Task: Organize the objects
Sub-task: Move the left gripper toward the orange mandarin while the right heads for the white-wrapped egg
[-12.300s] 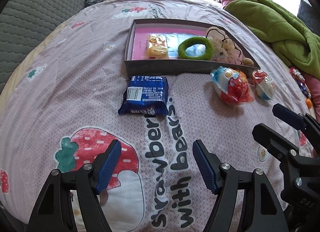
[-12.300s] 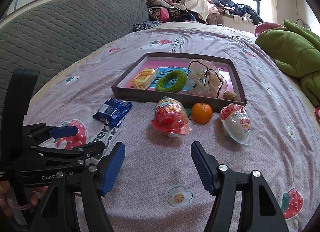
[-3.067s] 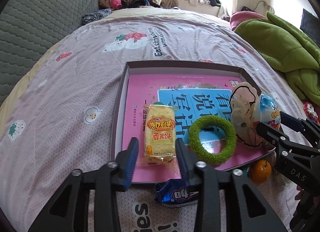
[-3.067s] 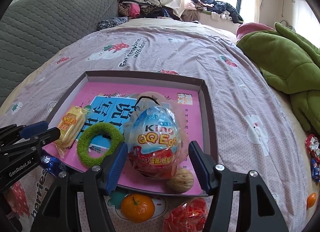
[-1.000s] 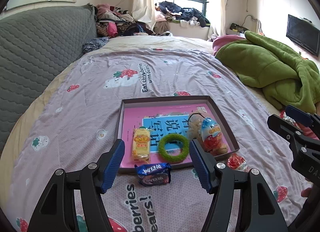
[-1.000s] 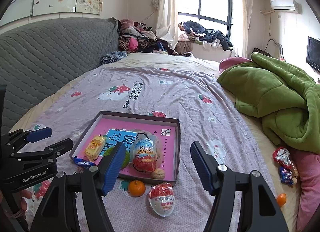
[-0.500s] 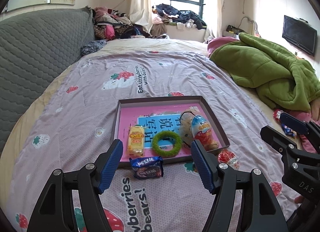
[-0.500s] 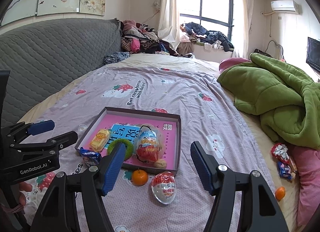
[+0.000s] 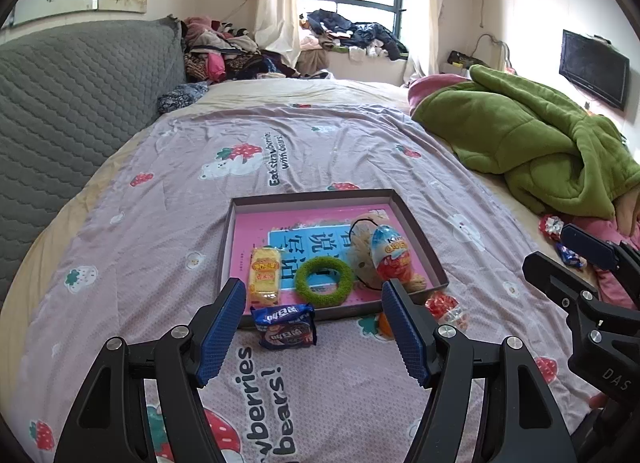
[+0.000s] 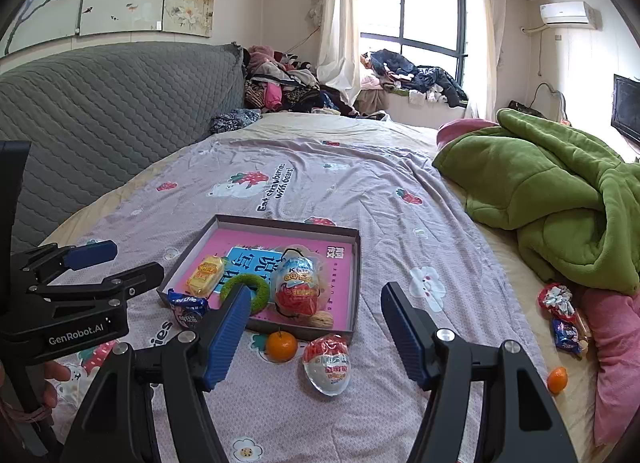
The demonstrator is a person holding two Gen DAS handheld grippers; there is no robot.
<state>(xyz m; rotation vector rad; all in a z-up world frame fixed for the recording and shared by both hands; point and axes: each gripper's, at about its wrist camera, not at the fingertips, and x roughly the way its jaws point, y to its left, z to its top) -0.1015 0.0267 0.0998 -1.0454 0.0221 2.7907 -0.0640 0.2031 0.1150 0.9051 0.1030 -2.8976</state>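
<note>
A shallow grey tray point(image 9: 416, 235) point(image 10: 355, 275) with a pink floor lies on the bed. In it are a yellow snack pack point(image 9: 264, 274) point(image 10: 206, 275), a green ring point(image 9: 323, 280) point(image 10: 256, 291), a blue-and-red egg toy point(image 9: 390, 252) point(image 10: 298, 281) and a walnut point(image 10: 322, 319). In front of the tray lie a blue cookie pack point(image 9: 286, 325) point(image 10: 186, 308), an orange point(image 10: 281, 345) and a second egg toy point(image 10: 329, 357). My left gripper point(image 9: 314, 329) is open and empty, pulled back above the cookie pack. Nothing sits between the open fingers of my right gripper point(image 10: 316, 337).
A green blanket point(image 9: 532, 143) point(image 10: 560, 199) is heaped on the bed's right side. Loose sweets point(image 10: 564, 319) and a small orange point(image 10: 557, 379) lie by a pink pillow. A grey quilted headboard point(image 10: 100, 111) runs along the left. Clothes pile up under the window.
Both grippers have drawn back from the tray, so it looks smaller and farther. Both stay open and empty.
</note>
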